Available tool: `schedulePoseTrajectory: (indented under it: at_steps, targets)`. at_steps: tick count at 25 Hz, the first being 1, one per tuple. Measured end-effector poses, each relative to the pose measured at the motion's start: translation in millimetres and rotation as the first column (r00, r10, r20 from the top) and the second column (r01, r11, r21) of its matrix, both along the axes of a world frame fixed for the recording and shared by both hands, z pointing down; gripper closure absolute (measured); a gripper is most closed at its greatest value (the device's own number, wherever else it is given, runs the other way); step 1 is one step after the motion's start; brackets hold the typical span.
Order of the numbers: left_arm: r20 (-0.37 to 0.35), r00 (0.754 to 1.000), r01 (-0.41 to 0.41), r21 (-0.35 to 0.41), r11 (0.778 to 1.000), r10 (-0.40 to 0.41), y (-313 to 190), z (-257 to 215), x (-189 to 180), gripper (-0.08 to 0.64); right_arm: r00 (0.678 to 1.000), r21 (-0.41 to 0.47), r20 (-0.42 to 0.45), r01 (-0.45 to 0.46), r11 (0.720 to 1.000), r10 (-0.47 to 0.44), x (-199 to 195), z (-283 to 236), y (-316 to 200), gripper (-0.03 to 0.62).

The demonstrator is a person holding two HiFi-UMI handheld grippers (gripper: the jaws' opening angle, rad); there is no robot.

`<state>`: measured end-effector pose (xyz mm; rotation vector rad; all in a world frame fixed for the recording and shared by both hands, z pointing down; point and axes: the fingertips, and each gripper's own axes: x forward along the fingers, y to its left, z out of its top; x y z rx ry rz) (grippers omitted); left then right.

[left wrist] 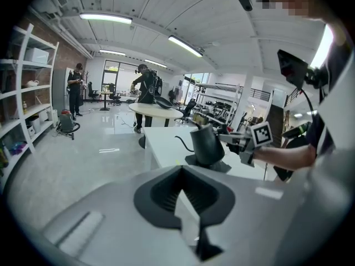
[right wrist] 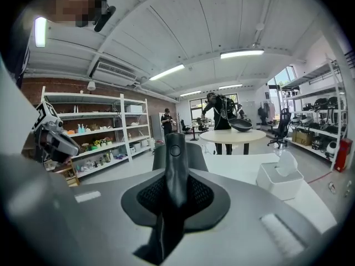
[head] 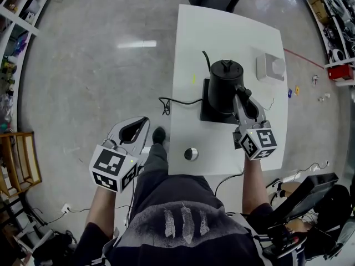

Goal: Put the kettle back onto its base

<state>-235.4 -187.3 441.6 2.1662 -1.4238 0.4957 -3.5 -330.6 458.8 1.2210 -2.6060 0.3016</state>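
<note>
On base [head: 206,115], kettle [head: 222,90], handle clamped in right hand-held gripper [head: 243,95].

The white table [head: 233,32] bears a black base [head: 206,114], a white box [head: 270,67] and a small round disc [head: 191,154].

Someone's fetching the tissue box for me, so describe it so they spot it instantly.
Find the white table in the middle of the floor. Right of the black kettle, by the table's right edge, sits the tissue box: the only white boxy thing, a tissue poking from its top.
</note>
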Motion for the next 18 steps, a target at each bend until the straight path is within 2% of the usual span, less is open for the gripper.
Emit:
schedulePoseTrajectory:
  at_steps: [9, 14, 18]
  targets:
    - [0.003, 0.999, -0.033, -0.01, 0.999, 0.033, 1, 0, 15, 0.56, 0.999, 0.038, 0.049, -0.009, 0.999, 0.007, 12, 8, 20, 0.538]
    - [0.011, 0.999, -0.037, 0.0, 0.999, 0.037, 0, 1, 23, 0.56, 0.999, 0.059, 0.043, -0.006, 0.998, 0.004, 20, 17, 29, 0.537]
    - [0.015, 0.999, -0.043, -0.009, 0.999, 0.043, 3, 4, 31, 0.56, 1.0, 0.041, 0.015, 0.003, 0.999, -0.003, 30, 29, 40, 0.534]
